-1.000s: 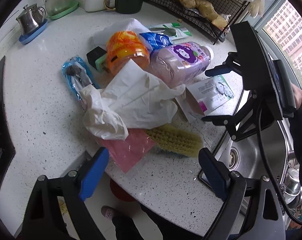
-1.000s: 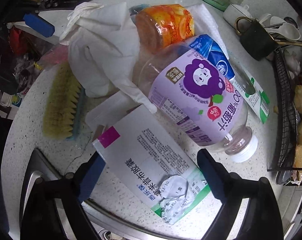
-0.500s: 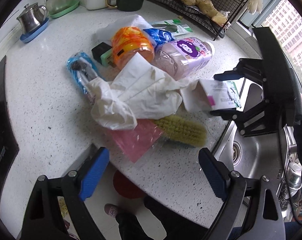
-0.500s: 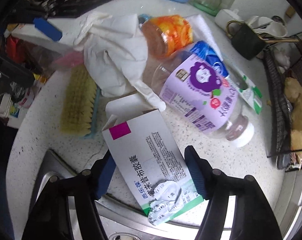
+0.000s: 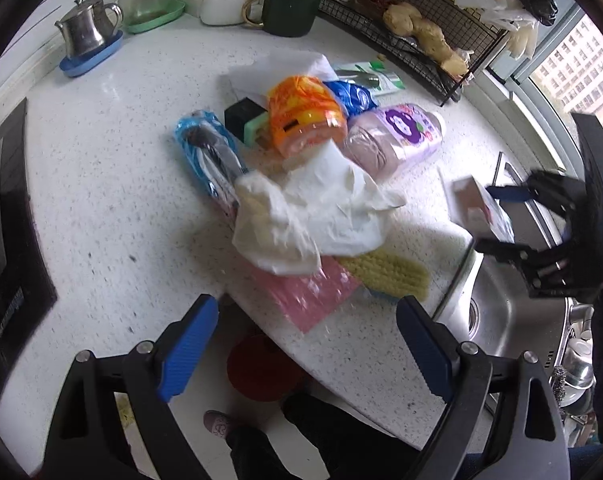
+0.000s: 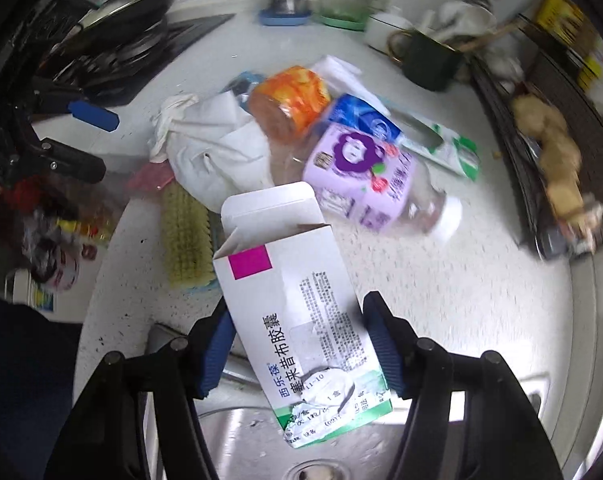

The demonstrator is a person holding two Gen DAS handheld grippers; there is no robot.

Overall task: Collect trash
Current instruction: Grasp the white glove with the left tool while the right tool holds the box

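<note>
A heap of trash lies on the white counter [image 5: 101, 208]: crumpled white paper [image 5: 321, 216], an orange bottle [image 5: 305, 116], a purple-labelled bottle [image 5: 397, 136], a blue wrapper [image 5: 209, 160], a pink bag [image 5: 305, 292] and a yellow scrub brush [image 5: 385, 276]. My right gripper [image 6: 297, 320] holds a white medicine box [image 6: 293, 300] with its flap open. Its jaws are closing on the box's sides, and the box hangs clear of the counter near the sink edge. The left wrist view shows that box [image 5: 481, 208] at the right. My left gripper [image 5: 305, 312] stands open above the counter's front edge with nothing between its fingers.
A steel sink [image 5: 501, 320] lies right of the heap. A black wire rack [image 5: 421, 20], a dark green mug [image 5: 289, 12], a white pot [image 5: 225, 0] and a steel kettle [image 5: 87, 30] line the back. A dark hob [image 5: 5, 220] is at the left. A person's shoe [image 5: 217, 424] shows below the counter.
The right gripper's jaws narrowed onto the medicine box and raised it off the counter, rolling as it rose. The left gripper drew back from the heap, still open.
</note>
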